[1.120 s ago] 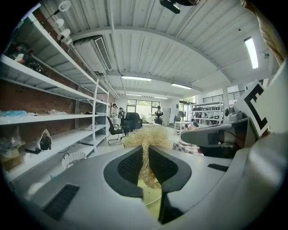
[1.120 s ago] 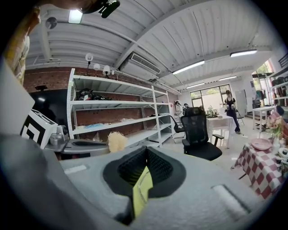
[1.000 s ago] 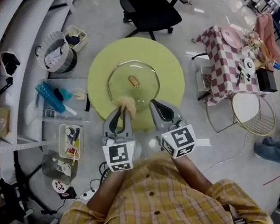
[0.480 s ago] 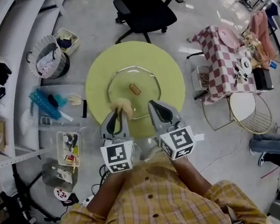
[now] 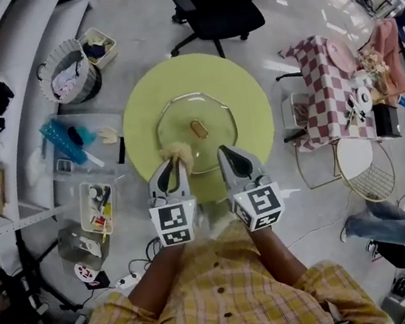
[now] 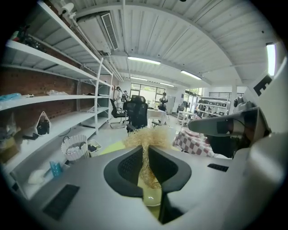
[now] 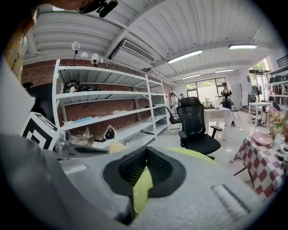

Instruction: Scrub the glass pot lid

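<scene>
Lying seemingly beneath left claw (image 5: pixel 174 161): lid (image 5: pixel 214 115).

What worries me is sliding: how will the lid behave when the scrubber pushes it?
The lid looks rigid, smooth glass lying flat on the table, so it would probably slide rather than bend. The scrubber in the left hand-held gripper looks fluffy, so it should squash first. Being glass, it may chip if shoved off.

No writing can be read anywhere. Beside the green round table (image 5: pixel 248 103), the left gripper (image 5: pixel 171 169) and right gripper (image 5: pixel 226 157) show only black-and-white square markers.
</scene>
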Demonstrator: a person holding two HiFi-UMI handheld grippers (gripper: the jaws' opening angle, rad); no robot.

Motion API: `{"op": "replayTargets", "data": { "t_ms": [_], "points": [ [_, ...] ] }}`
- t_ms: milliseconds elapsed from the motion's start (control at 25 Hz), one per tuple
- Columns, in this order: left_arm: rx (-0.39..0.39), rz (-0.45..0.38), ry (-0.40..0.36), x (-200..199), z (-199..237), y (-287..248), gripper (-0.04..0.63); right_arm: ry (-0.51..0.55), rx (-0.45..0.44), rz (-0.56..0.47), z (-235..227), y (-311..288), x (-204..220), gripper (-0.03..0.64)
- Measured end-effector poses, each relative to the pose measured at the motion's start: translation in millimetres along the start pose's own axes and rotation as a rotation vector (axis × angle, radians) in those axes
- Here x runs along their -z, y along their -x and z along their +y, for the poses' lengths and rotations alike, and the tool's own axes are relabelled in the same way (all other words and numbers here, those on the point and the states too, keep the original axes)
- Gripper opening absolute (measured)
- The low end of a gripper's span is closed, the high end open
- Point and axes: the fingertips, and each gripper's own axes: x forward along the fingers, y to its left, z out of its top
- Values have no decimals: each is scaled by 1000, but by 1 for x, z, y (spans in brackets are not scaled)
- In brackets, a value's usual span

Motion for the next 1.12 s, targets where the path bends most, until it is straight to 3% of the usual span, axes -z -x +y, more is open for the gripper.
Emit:
{"op": "replayTargets", "data": {
  "t_ms": [640, 1120],
  "points": [
    [-56, 145, -4, 55, 9, -76, 41, -35, -62, 100, -26, -59, 59, -2],
    [-59, 235, -2, 97, 18, -108, 41, -106, -56, 195, -39, -78, 110, -2]
  ]
}}
